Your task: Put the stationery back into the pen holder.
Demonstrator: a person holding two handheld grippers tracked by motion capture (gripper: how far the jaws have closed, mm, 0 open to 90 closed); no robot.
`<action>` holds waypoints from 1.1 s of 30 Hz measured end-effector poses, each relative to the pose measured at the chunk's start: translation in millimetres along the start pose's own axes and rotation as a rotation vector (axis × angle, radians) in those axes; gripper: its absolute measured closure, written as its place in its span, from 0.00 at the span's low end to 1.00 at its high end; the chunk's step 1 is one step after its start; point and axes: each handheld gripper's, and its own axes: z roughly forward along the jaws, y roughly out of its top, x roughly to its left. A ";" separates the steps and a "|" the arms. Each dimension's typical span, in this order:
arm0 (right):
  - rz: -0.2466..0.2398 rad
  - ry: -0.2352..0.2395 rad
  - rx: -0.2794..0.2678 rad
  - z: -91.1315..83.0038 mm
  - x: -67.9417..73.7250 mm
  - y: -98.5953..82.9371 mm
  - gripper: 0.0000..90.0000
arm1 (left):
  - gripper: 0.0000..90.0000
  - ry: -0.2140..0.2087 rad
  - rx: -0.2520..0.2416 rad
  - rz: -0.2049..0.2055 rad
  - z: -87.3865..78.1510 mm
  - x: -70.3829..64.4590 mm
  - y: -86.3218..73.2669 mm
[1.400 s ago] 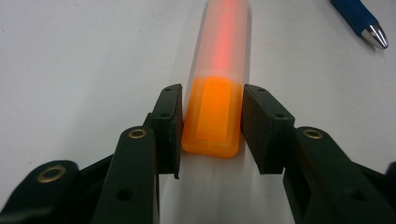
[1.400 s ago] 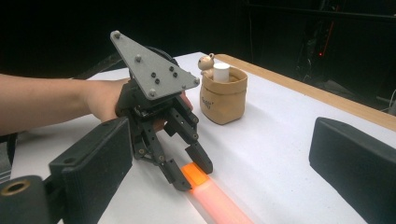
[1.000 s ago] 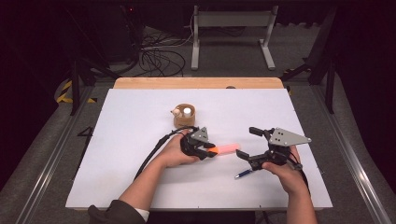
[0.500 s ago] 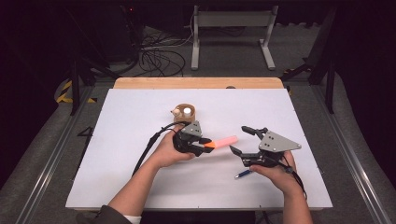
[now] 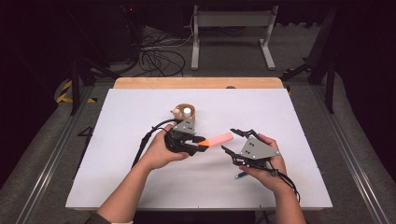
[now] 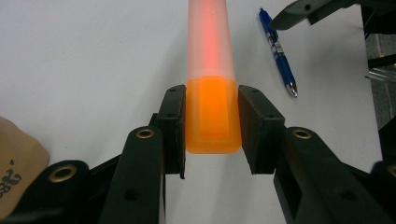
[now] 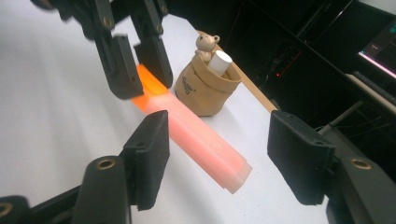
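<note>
Orange marker [image 6: 212,79] between left tongs [image 6: 211,126]

An orange highlighter [image 6: 212,112] wears a frosted pink cap; the pen [image 6: 278,49] is blue; the tan pouch [image 7: 205,91] carries dark lettering, possibly a logo.

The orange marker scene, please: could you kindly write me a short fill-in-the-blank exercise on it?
1. The left tongs are shut on the marker's ____ end.
2. The right tongs are ____.
3. A ____ pen lies on the table.
4. The bag has a small ____ on its rim.

Missing: orange; open; blue; bear
</note>
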 end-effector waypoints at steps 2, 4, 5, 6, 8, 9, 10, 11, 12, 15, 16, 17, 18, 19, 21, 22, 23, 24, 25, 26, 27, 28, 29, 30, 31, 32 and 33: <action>-0.023 -0.002 0.004 2.2 2.2 1.5 0.47 | 0.72 0.007 0.005 -0.007 -2.6 -0.6 0.2; -0.055 -0.008 0.010 4.2 4.5 3.1 0.49 | 0.72 0.010 0.015 -0.012 -4.5 -1.0 0.0; -0.071 -0.013 0.015 5.0 5.7 3.7 0.50 | 0.72 0.009 0.019 -0.011 -5.6 -1.2 0.1; -0.095 -0.023 0.021 5.8 7.0 4.3 0.51 | 0.72 0.010 0.020 -0.011 -6.5 -1.4 0.1; -0.129 -0.037 0.030 7.0 8.6 5.0 0.53 | 0.72 0.008 0.022 -0.028 -8.4 -2.1 0.4; -0.147 -0.039 0.036 7.9 10.0 5.5 0.53 | 0.72 0.005 0.017 -0.032 -8.9 -2.3 0.6; -0.162 -0.043 0.042 8.9 11.2 5.9 0.54 | 0.72 0.007 0.019 -0.037 -9.6 -2.4 0.9; -0.176 -0.045 0.049 9.6 12.3 6.3 0.54 | 0.72 0.005 0.024 -0.040 -10.6 -2.7 1.2; -0.199 -0.048 0.058 10.9 14.0 6.8 0.55 | 0.72 0.003 0.027 -0.040 -10.9 -2.7 1.2; -0.246 -0.057 0.080 14.4 18.1 7.5 0.56 | 0.72 0.001 0.031 -0.046 -12.0 -4.0 1.3; -0.258 -0.059 0.089 15.3 19.8 7.5 0.57 | 0.72 -0.002 0.037 -0.037 -12.9 -3.9 1.5; -0.278 -0.061 0.093 16.7 20.6 7.7 0.57 | 0.72 -0.002 0.033 -0.041 -13.3 -4.3 1.7; -0.290 -0.065 0.101 17.8 22.0 7.7 0.57 | 0.72 -0.005 0.032 -0.045 -14.0 -4.8 2.1; -0.301 -0.067 0.112 19.0 24.0 7.4 0.58 | 0.72 -0.005 0.036 -0.045 -14.9 -5.2 2.4; -0.326 -0.066 0.127 20.7 26.2 7.2 0.59 | 0.72 -0.011 0.027 -0.052 -15.6 -6.2 3.3; -0.341 -0.066 0.134 21.1 26.8 7.4 0.60 | 0.72 -0.014 0.027 -0.049 -16.1 -6.6 3.7; -0.364 -0.079 0.139 22.3 28.3 7.7 0.62 | 0.72 -0.016 0.024 -0.051 -16.1 -6.9 3.8; -0.381 -0.076 0.144 22.5 29.1 7.8 0.62 | 0.72 -0.018 0.028 -0.055 -16.5 -7.2 4.1; -0.405 -0.088 0.144 23.4 30.1 8.2 0.63 | 0.72 -0.019 0.029 -0.056 -16.6 -7.1 4.3; -0.433 -0.120 0.144 24.3 32.3 8.4 0.63 | 0.72 -0.023 0.030 -0.056 -17.1 -7.3 4.3; -0.463 -0.120 0.152 24.9 33.8 8.6 0.65 | 0.72 -0.026 0.027 -0.057 -17.1 -7.3 4.3; -0.483 -0.126 0.155 25.6 34.5 8.9 0.66 | 0.72 -0.023 0.027 -0.058 -17.0 -6.9 4.4; -0.507 -0.137 0.164 26.4 36.4 9.0 0.67 | 0.72 -0.023 0.028 -0.060 -17.0 -6.9 4.4; -0.513 -0.143 0.167 27.0 38.0 9.0 0.69 | 0.72 -0.026 0.027 -0.063 -16.9 -6.6 4.2; -0.535 -0.156 0.167 28.0 38.5 9.5 0.71 | 0.72 -0.024 0.026 -0.064 -16.8 -6.6 4.2; -0.550 -0.155 0.175 28.4 39.3 9.8 0.72 | 0.72 -0.024 0.023 -0.067 -17.0 -6.4 4.0; -0.556 -0.166 0.178 29.0 41.0 9.6 0.73 | 0.72 -0.026 0.018 -0.068 -17.1 -6.0 4.0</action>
